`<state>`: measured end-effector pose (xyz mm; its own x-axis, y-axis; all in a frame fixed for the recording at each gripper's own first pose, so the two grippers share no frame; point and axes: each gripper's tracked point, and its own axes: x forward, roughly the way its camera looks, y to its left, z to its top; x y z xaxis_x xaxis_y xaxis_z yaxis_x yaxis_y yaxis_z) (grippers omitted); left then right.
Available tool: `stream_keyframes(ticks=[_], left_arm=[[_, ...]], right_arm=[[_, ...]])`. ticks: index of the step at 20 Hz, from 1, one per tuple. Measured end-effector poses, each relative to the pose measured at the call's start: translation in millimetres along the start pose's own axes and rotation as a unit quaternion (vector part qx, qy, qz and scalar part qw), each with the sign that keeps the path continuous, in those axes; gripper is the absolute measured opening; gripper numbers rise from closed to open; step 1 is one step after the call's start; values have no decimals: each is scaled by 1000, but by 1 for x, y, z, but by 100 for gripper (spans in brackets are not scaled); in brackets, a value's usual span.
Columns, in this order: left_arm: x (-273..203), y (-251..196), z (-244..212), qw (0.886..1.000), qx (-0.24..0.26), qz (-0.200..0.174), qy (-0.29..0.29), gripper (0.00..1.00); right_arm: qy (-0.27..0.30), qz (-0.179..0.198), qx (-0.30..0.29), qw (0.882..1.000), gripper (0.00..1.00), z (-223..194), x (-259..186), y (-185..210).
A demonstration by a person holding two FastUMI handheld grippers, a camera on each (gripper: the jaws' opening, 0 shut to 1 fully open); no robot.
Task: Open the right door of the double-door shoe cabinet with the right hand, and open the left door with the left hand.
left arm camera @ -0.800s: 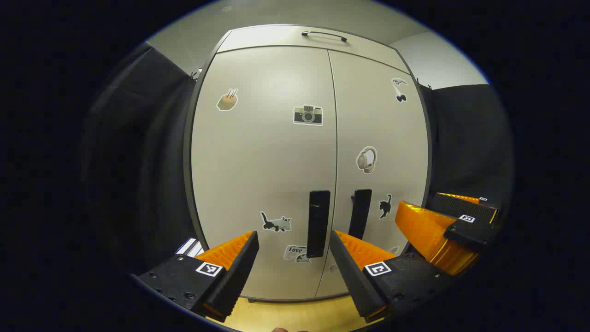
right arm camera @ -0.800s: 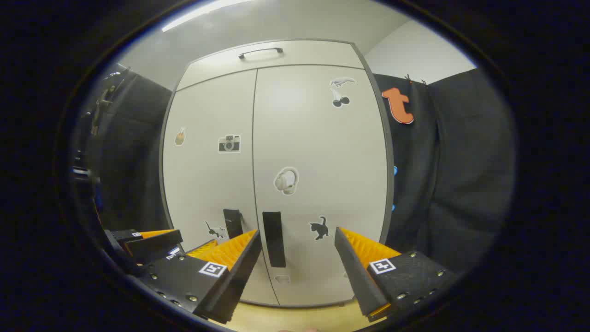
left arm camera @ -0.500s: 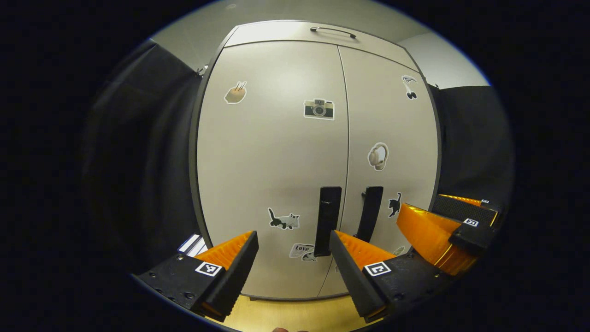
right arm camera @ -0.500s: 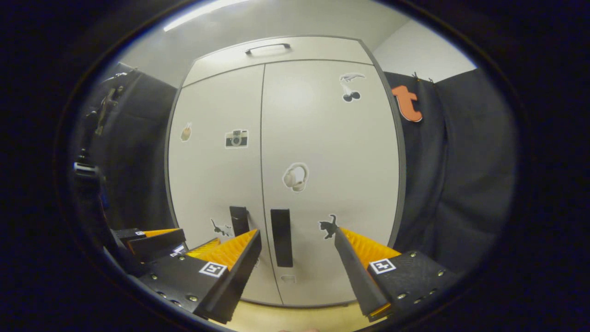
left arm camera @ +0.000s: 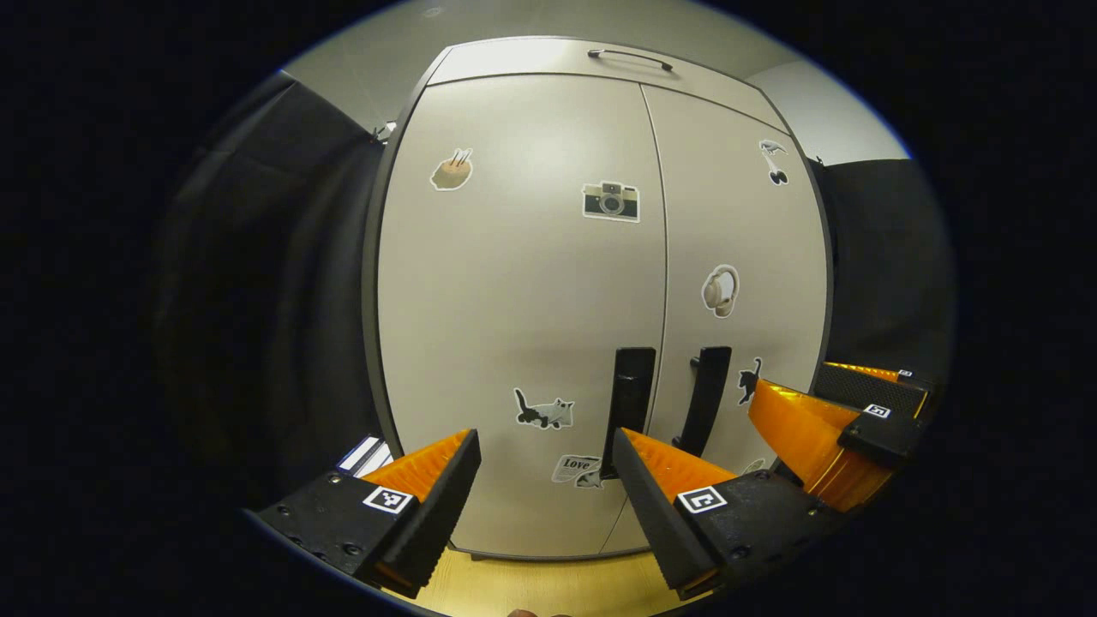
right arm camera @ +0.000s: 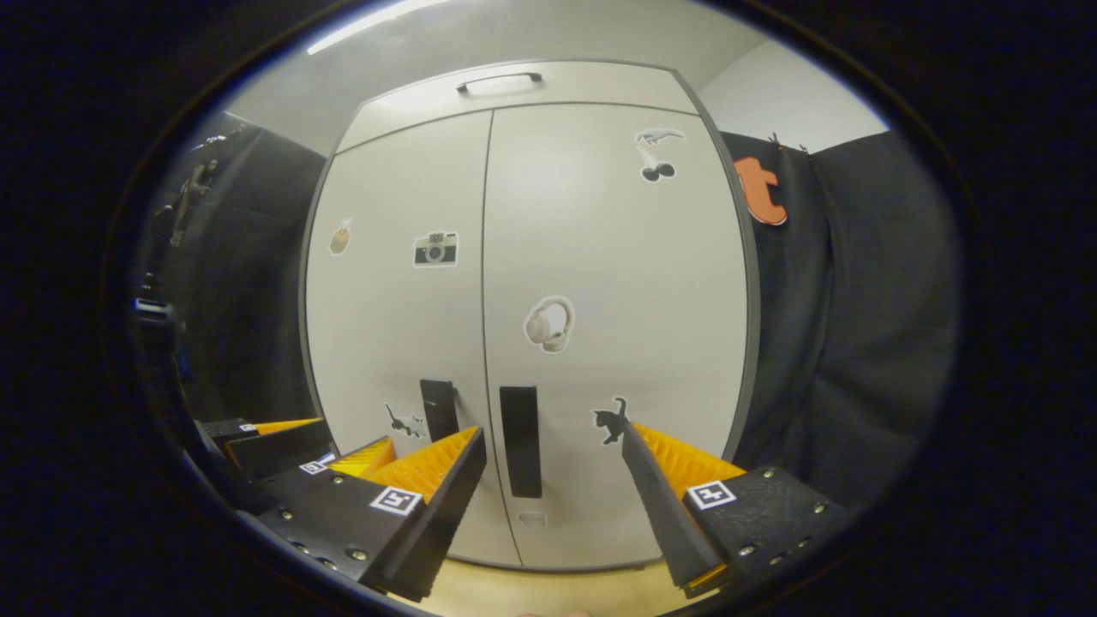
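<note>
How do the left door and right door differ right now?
Stickers: the left door has a camera, a walking cat and a "Love" sticker; the right door has headphones, a black cat and cherries.
Handles: left handle at its door's right edge, right handle at its left edge.
Shared: both shut, same pale finish, black vertical handles.

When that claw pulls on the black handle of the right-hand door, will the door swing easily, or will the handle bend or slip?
The right door handle looks like a stiff, flat upright bar, so it probably won't bend. Its smooth faces might let the fingers slide, though the right gripper is open wide enough to straddle it. The right door is a tall, thin panel, likely light, swinging rather than tipping.
</note>
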<state>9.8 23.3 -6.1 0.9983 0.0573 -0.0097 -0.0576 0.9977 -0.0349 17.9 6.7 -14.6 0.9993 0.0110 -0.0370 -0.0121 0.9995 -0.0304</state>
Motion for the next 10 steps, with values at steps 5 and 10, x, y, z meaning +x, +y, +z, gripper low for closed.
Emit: stream_keyframes(ticks=[5, 10], left_arm=[[-4, 21, 0, 1000, 2, 16, -1, 96], [-8, 43, -1, 999, 5, 36, -2, 96]], right_arm=[[16, -8, 4, 1000, 80, -11, 20, 5], [27, 3, 0, 1000, 82, -23, 43, 20]])
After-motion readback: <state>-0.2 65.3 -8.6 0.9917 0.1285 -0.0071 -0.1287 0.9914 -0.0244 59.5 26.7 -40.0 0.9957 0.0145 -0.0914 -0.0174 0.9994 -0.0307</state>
